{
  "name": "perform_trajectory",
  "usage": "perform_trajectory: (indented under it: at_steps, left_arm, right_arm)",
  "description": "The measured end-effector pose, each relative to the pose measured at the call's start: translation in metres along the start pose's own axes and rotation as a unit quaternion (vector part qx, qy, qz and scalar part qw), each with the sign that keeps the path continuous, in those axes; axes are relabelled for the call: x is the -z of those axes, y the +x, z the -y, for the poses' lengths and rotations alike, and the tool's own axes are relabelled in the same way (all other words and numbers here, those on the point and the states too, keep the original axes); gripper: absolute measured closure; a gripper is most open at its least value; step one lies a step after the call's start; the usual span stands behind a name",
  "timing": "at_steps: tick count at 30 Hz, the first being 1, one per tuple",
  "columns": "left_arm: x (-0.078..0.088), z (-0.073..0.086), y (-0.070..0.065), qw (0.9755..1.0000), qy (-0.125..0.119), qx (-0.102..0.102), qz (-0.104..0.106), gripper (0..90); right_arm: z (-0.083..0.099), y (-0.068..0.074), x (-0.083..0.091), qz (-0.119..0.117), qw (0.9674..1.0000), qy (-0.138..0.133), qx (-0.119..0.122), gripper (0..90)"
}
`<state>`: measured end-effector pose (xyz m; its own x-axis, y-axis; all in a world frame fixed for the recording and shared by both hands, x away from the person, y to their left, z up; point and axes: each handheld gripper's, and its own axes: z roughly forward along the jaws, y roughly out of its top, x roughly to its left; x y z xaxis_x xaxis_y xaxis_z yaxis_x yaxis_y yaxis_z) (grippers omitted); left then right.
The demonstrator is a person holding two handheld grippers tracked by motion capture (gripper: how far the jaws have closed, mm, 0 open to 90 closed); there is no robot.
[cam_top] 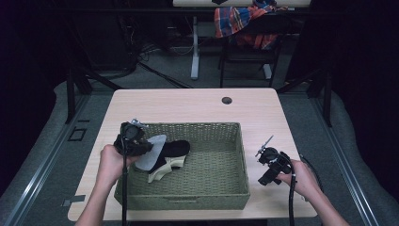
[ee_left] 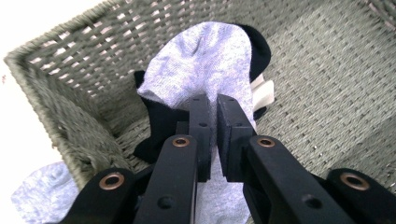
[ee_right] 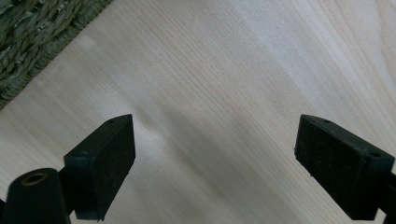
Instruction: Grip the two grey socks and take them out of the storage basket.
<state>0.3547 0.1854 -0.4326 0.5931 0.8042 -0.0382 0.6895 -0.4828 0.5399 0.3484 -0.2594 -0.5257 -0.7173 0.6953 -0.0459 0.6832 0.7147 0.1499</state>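
Note:
A light grey sock hangs over the left end of the woven basket, pinched between the jaws of my left gripper, which is shut on it. From above, the left gripper is at the basket's left wall with the grey sock drooping from it. Beneath lie a black sock and a cream sock. My right gripper hovers over the bare table to the right of the basket, jaws wide open and holding nothing.
The basket's corner lies close to the right gripper. A patch of grey fabric shows outside the basket's left wall. The wooden table has a cable hole at the back. A chair with plaid cloth stands beyond.

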Motion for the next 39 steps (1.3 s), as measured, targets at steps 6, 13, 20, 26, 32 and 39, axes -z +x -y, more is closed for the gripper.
perform_trajectory:
  at_steps: [6,13,20,26,32,39]
  left_arm:
    - [0.010,0.000,0.003,0.9999,-0.013,0.005,-0.006,85.6]
    - [0.027,0.001,0.008,0.9992,-0.036,0.017,-0.010,85.6]
    - [0.043,0.004,0.014,0.9980,-0.055,0.026,-0.019,85.6]
    - [0.057,0.008,0.023,0.9966,-0.069,0.037,-0.026,85.6]
    - [0.069,0.014,0.032,0.9947,-0.081,0.051,-0.037,85.6]
    - [0.079,0.026,0.051,0.9916,-0.081,0.079,-0.062,85.5]
  right_arm:
    - [0.000,0.000,0.000,0.000,1.0000,-0.001,0.000,11.9]
    - [0.000,0.000,0.000,0.000,1.0000,-0.001,-0.001,11.9]
    - [0.000,0.000,0.000,-0.001,1.0000,0.000,-0.001,11.9]
    - [0.000,0.000,0.000,-0.001,1.0000,0.000,-0.001,11.9]
    - [0.000,0.000,0.000,-0.001,1.0000,0.000,-0.001,11.9]
    - [0.000,0.000,0.000,-0.002,1.0000,0.000,0.000,11.9]
